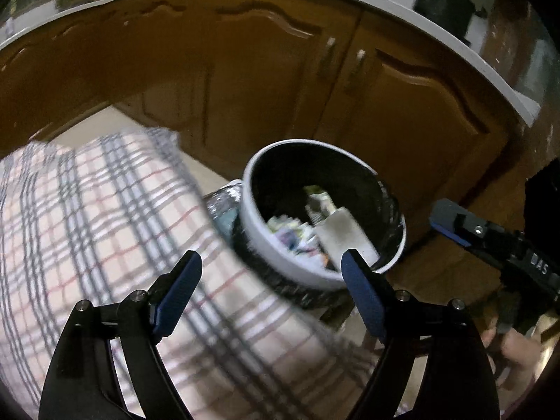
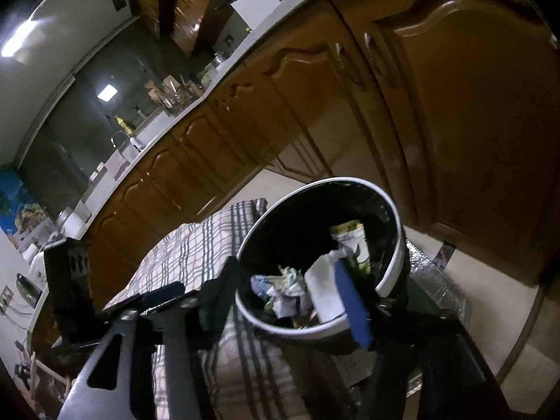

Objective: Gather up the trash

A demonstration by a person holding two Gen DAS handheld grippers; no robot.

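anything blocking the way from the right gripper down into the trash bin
Nothing visible does. The right gripper stands open just over the trash bin, whose mouth is uncovered, with the white carton already inside.

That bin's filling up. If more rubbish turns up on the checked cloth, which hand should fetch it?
Probably the left. The left gripper hangs open and empty over the checked cloth, while the right gripper is open over the bin.
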